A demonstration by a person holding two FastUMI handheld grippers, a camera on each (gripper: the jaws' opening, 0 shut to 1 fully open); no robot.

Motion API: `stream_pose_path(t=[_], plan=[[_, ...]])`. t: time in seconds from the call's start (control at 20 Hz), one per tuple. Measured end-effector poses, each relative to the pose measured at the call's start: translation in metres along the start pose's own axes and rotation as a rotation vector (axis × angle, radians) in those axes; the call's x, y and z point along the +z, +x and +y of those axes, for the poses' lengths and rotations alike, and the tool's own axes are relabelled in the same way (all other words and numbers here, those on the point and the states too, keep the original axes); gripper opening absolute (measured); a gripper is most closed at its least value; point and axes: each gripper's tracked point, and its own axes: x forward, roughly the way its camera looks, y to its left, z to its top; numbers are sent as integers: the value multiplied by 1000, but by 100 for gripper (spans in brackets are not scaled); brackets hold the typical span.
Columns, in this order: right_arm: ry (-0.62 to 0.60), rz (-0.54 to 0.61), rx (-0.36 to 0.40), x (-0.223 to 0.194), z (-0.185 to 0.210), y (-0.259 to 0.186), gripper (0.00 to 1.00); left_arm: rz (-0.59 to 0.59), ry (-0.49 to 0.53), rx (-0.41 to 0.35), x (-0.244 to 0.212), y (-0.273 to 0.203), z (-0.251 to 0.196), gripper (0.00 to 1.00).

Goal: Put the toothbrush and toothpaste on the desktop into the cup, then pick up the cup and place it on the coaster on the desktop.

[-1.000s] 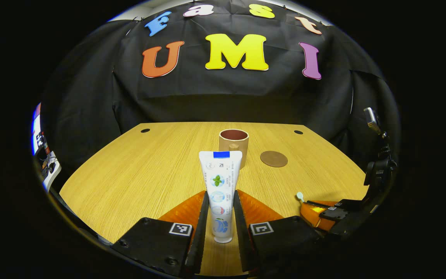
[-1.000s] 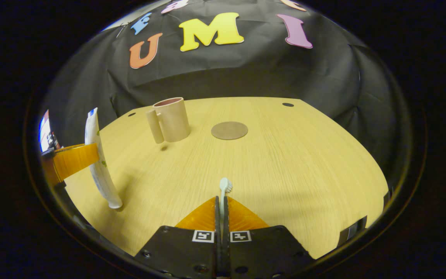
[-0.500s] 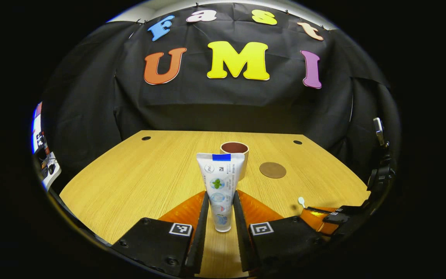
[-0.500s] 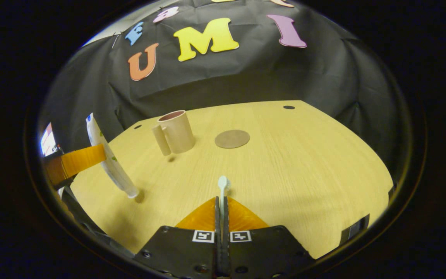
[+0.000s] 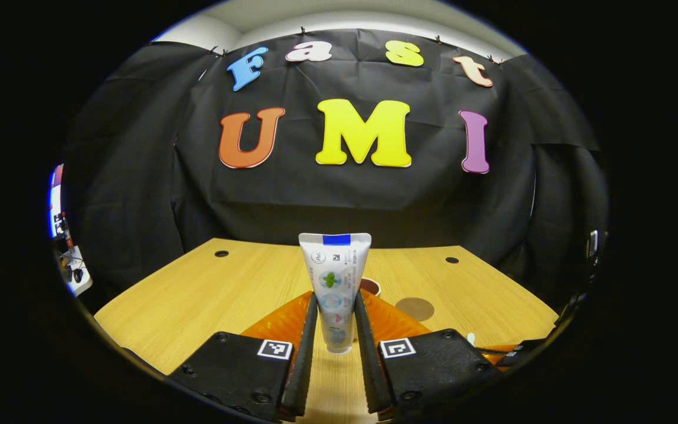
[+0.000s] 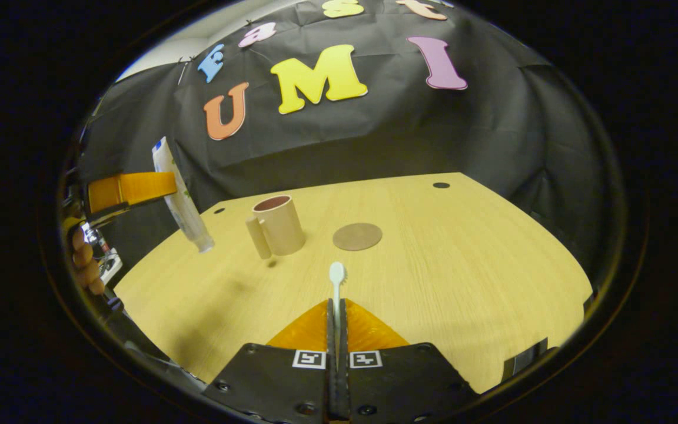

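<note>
The left claw is clenched on the toothpaste, both fingers pressing its lower half; the tube stands upright, cap down, lifted clear of the table. In the right gripper view the same claw shows with the tube hanging in the air to the left of the cup, and a hand below it. The right claw is clamped nearly shut on the toothbrush, whose head points toward the cup.

The cup stands upright on the table, handle toward the camera, with the round coaster just to its right and apart from it. Bare table lies all around the cup, out to the far edge by the black cloth.

The tube carries small printed logos, too small to make out.
</note>
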Motion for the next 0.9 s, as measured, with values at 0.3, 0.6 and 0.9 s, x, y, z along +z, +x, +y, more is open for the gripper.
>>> stream_pose_path(t=[0.3,0.6,0.9], plan=[[-15,-9,19,0,2,3,0,-49,-27,-47,33,32,-7,40],[3,-34,23,10,-2,2,0,-91,-2,-116,54,69,-28,40],[15,-61,15,21,-10,-3,0,-46,-23,-138,33,111,-34,40]])
